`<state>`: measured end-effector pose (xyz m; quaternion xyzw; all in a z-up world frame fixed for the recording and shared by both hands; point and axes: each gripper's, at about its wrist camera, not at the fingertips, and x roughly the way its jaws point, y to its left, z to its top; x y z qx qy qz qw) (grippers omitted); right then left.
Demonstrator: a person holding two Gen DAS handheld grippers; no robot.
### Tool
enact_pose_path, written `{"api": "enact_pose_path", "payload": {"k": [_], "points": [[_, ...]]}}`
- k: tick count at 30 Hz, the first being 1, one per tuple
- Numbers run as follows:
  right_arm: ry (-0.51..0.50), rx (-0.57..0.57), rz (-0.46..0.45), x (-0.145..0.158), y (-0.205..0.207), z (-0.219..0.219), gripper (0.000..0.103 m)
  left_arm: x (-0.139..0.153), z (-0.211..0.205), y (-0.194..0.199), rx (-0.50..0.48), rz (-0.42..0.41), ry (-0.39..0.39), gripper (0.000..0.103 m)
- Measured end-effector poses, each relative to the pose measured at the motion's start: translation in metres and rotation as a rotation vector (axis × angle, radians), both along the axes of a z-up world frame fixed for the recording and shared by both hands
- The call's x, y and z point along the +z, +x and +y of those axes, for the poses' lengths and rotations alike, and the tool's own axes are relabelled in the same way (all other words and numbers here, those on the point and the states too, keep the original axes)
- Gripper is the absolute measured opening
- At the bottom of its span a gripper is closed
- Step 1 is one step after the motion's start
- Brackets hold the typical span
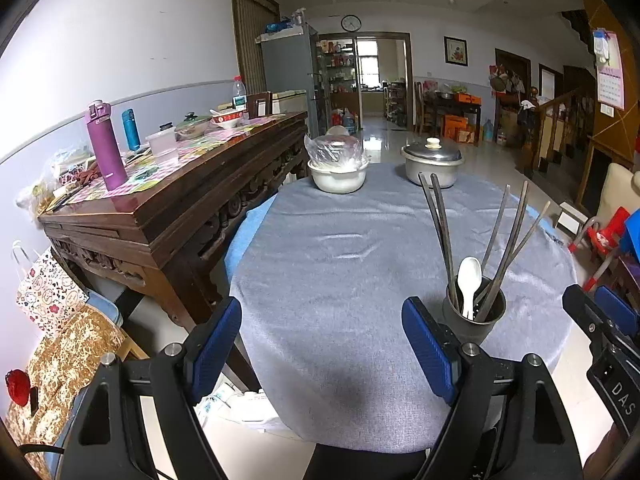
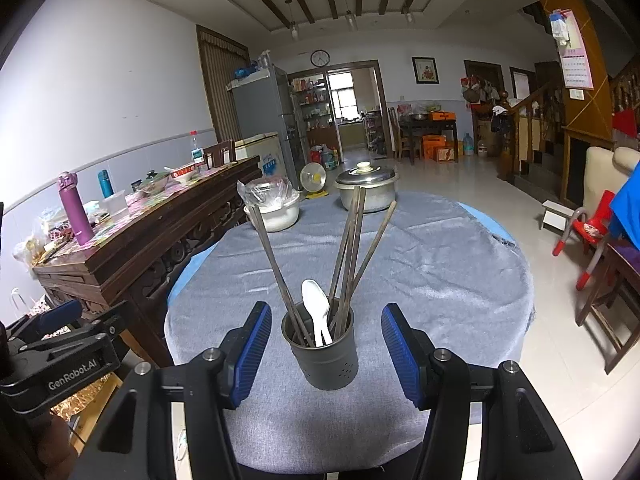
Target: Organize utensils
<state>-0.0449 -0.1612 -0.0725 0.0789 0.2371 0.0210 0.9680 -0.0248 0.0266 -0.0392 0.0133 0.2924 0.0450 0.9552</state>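
Dark grey holder [image 2: 322, 354] w/ chopsticks [image 2: 352, 248] & white spoon [image 2: 316, 312]; both tongs spread, empty.

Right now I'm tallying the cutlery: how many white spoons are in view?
1: a white plastic spoon standing in the dark metal utensil holder among chopsticks; others could be hidden inside.

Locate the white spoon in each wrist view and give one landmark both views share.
Left wrist view: white spoon lower right, standing in the dark utensil holder.
Right wrist view: white spoon lower centre, in the same holder, between the blue fingers.
Shared landmark: lidded metal pot at the table's far edge.
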Motion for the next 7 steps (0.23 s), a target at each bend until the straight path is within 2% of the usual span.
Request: {"api": "enact_pose_path", "payload": {"k": [7], "points": [[0.012, -0.007, 0.005, -0.0031, 0.009, -0.0079, 0.061, -0.0043, -0.0079, 0.0103, -0.017, 0.017, 0.0, 0.083]]}}
